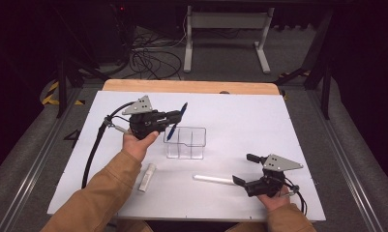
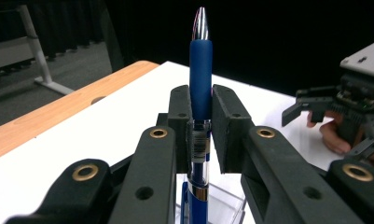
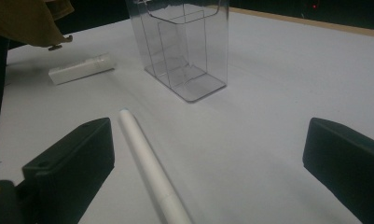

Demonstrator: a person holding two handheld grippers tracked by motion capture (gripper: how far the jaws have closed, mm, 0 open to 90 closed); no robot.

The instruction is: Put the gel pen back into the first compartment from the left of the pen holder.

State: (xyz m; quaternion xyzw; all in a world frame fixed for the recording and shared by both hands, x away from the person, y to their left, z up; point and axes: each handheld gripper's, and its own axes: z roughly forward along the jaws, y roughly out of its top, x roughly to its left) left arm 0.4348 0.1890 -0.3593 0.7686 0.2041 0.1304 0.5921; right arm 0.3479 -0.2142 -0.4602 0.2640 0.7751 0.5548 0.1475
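The blue pen (image 1: 176, 122) is pinched tight in the left gripper (image 1: 174, 116), tilted, w/ its low end just over the clear holder (image 1: 186, 142) in the middle of the white table (image 1: 240, 121). If it comes down crooked it could bump the holder's rim or thin inside wall & tip the light box over, or slip & drop beside it. The right gripper (image 1: 236, 180) waits wide open by the white pen (image 1: 212, 179), so a quick grab could roll that pen away; a white tube (image 1: 147, 177) lies apart, near the sleeve.
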